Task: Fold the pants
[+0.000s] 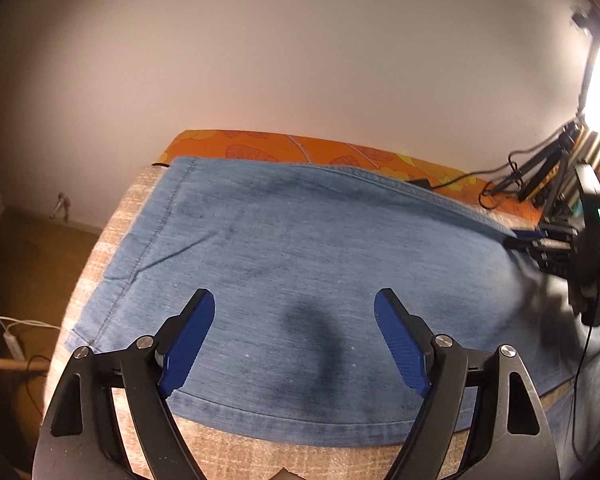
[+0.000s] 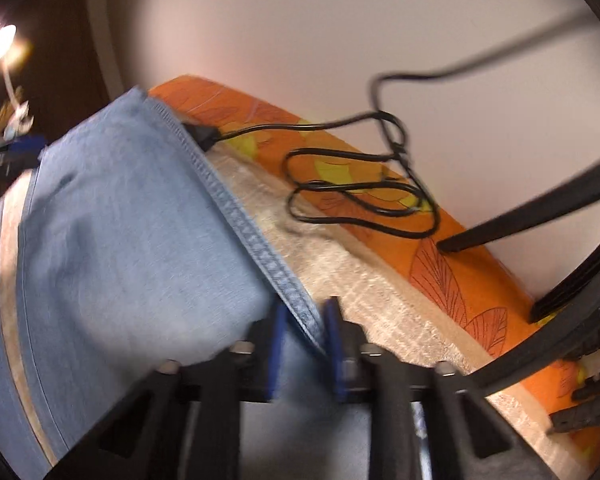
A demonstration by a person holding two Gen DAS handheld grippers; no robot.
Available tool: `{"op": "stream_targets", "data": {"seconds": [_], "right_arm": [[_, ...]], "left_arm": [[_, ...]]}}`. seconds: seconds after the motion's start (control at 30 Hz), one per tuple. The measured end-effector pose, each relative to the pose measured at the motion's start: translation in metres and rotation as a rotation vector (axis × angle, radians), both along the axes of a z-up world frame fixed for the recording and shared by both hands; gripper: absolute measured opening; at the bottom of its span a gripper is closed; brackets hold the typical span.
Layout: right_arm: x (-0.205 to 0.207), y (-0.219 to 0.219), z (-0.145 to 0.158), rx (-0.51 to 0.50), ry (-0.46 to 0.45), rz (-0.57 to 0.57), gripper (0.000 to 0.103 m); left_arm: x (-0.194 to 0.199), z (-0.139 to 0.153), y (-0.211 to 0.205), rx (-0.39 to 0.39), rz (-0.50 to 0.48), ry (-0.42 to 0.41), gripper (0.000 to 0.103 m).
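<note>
My left gripper hangs with fingers wide apart above the blue denim pants; my right gripper is clamped on their stitched edge.

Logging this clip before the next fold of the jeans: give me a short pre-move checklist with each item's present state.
1. Right gripper shut on the jeans at the seamed edge: ok.
2. Left gripper holding fabric: not ok, jaws open above the denim.
3. Jeans lying flat on the beige cover: ok, minor creases near the hem.
4. Black cable clear of the jeans: not ok, its plug touches the seam.
5. Tripod leg clear of the fold path: cannot tell.
</note>
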State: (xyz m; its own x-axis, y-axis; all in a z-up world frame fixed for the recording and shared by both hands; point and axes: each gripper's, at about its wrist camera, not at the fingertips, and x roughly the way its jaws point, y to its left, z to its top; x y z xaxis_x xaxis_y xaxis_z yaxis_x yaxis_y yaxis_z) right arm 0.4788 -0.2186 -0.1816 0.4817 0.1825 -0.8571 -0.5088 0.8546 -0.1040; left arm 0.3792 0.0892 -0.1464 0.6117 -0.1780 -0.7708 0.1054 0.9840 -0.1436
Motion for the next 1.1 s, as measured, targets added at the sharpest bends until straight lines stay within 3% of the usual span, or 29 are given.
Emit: {"op": "stream_targets", "data": {"seconds": [0.17, 0.33, 0.43, 0.63, 0.77, 0.87, 1.0, 1.1], "right_arm": [[-0.039, 0.017, 0.031, -0.065, -0.098, 0.054, 0.001], [-0.104, 0.05, 0.056, -0.12, -0.198, 0.16, 0.001], [-0.14, 0.064, 0.049, -0.143, -0.172, 0.23, 0.001], [-0.182, 0.071, 0.023, -0.123, -0.093, 0.322, 0.001], [-0.205, 0.087, 0.011, -0.146, -0.075, 0.411, 0.001], [-0.212, 0.089, 0.011, -0.126, -0.052, 0.426, 0.001], [-0.214, 0.085, 0.016, -0.109, -0.043, 0.436, 0.001], [-0.216, 0.086, 0.014, -0.114, -0.042, 0.45, 0.001]], "left_arm": [[0.008, 0.021, 0.012, -0.039, 0.038, -0.014, 0.083], [0.019, 0.039, 0.014, -0.077, 0.06, -0.007, 0.083], [0.025, 0.039, 0.006, -0.066, 0.042, 0.018, 0.083], [0.036, 0.023, -0.038, 0.03, -0.034, 0.119, 0.083], [0.041, 0.005, -0.061, 0.242, -0.062, 0.151, 0.083], [0.044, -0.009, -0.049, 0.317, -0.021, 0.182, 0.083], [0.037, -0.025, -0.007, 0.32, 0.073, 0.234, 0.083], [0.025, -0.025, 0.029, 0.227, 0.147, 0.232, 0.083]]}}
